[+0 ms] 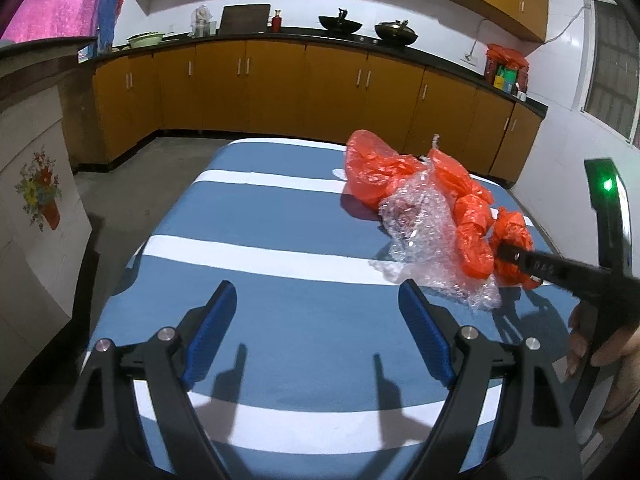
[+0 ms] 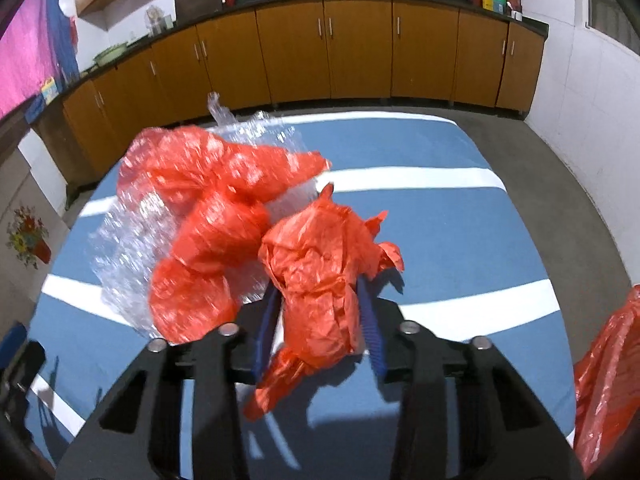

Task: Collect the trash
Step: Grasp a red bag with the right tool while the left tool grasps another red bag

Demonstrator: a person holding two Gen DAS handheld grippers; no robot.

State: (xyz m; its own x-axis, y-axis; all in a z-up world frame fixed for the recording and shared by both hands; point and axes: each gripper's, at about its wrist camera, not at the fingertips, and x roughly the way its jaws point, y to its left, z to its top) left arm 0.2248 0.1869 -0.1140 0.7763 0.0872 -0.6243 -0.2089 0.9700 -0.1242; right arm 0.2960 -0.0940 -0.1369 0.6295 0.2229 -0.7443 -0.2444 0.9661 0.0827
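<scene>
Right gripper (image 2: 320, 320): blue fingers (image 2: 370, 328) are clamping a crumpled orange plastic bag (image 2: 316, 276) near the table's (image 1: 280, 320) right edge. More orange bags (image 1: 376, 168) and clear bubble wrap (image 1: 420, 220) are lying tangled just beyond it, touching. Left gripper (image 1: 320, 328): fingers are standing wide apart, holding nothing, over the blue-and-white striped cloth near the table's front edge. No readable writing is showing; a floral decal (image 1: 40, 188) is marking the white cabinet at left.
</scene>
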